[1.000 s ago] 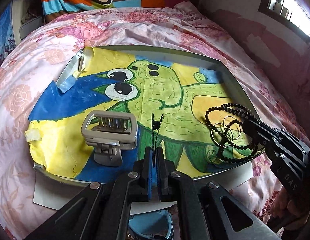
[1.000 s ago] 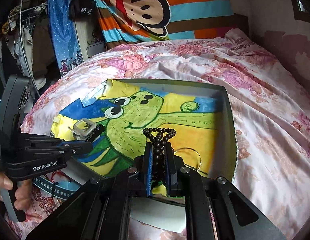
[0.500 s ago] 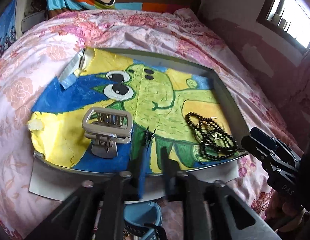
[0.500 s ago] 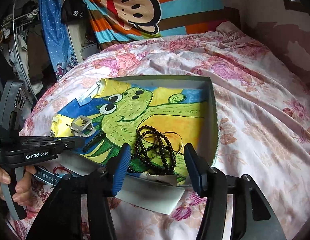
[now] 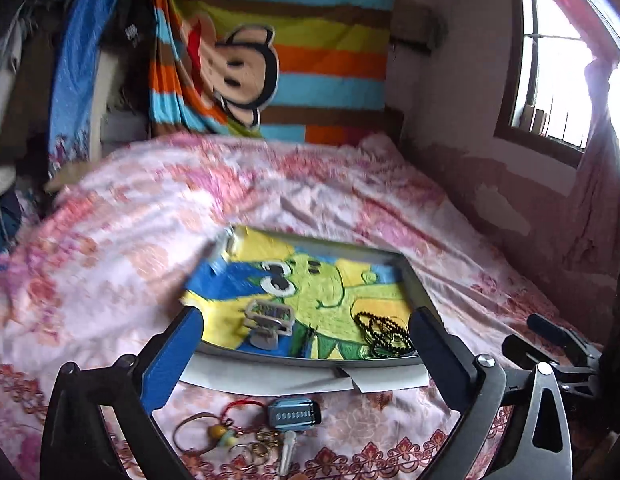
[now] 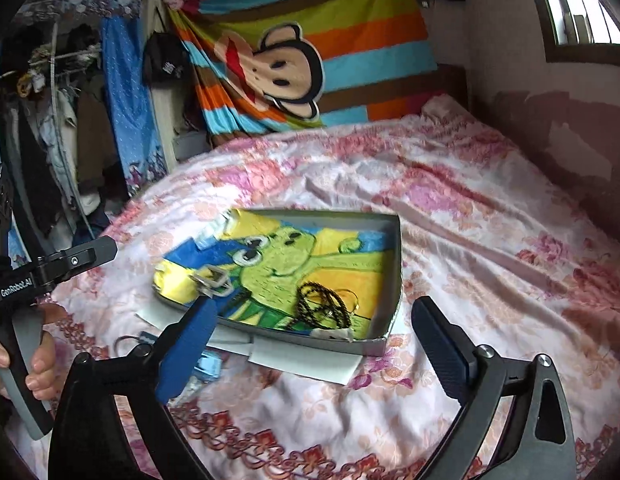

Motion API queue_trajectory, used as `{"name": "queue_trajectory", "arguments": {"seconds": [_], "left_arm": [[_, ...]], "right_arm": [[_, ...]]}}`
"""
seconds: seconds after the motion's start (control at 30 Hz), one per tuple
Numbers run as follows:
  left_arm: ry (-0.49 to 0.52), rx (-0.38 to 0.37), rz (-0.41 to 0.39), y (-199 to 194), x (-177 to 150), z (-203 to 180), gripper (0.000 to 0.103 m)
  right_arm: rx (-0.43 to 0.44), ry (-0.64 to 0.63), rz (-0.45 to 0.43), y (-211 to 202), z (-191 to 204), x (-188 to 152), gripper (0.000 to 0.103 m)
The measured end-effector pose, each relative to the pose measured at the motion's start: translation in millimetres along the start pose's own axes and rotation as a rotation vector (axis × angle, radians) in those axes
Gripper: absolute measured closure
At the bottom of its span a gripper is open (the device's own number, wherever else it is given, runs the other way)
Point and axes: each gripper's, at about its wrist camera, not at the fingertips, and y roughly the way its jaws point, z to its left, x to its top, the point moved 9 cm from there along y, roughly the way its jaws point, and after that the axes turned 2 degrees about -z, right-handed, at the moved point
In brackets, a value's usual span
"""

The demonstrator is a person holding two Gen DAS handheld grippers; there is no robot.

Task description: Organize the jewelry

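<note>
A shallow grey box [image 5: 415, 288] lined with a green cartoon drawing lies on the bed; it also shows in the right wrist view [image 6: 398, 264]. In it lie a grey claw hair clip [image 5: 268, 320] [image 6: 211, 280], a small black clip [image 5: 310, 335] and a black bead necklace [image 5: 384, 334] [image 6: 322, 310] with thin rings. My left gripper [image 5: 306, 354] is open and empty, held back from the box's near edge. My right gripper [image 6: 310, 344] is open and empty too. Loose jewelry lies on the bedspread in front: a red-cord bracelet [image 5: 218, 434], rings [image 5: 254, 450], a blue watch [image 5: 294, 414].
The pink floral bedspread [image 6: 490, 240] surrounds the box. White paper [image 5: 270, 380] sticks out under the box's near edge. A striped monkey blanket [image 5: 270, 64] hangs at the headboard. A window [image 5: 562, 60] and wall are on the right, hanging clothes [image 6: 70, 120] on the left.
Both grippers opened, releasing the black clip and the bead necklace into the box, then drew back and up away from it. The jaws now stand wide apart.
</note>
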Motion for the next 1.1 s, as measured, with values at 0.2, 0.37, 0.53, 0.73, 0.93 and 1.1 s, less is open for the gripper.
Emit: {"name": "queue_trajectory", "arguments": {"seconds": [0.2, 0.37, 0.53, 0.73, 0.93, 1.1], "left_arm": [[0.022, 0.012, -0.115, -75, 3, 5, 0.0], [0.002, 0.027, -0.168, -125, -10, 17, 0.0], [-0.007, 0.038, -0.172, -158, -34, 34, 0.0], [0.003, 0.058, -0.126, -176, -68, 58, 0.0], [0.024, 0.061, -0.01, -162, -114, 80, 0.0], [0.005, 0.067, 0.146, -152, -148, 91, 0.0]], "right_arm": [[0.015, -0.048, -0.129, -69, 33, 8, 0.001], [0.036, -0.06, -0.233, -121, 61, 5, 0.001], [0.042, -0.028, -0.303, -162, 78, -12, 0.001], [0.03, -0.043, -0.299, -181, 91, -42, 0.001], [0.056, -0.073, -0.191, -164, 100, -83, 0.001], [0.084, -0.073, -0.043, -133, 99, -120, 0.001]]}}
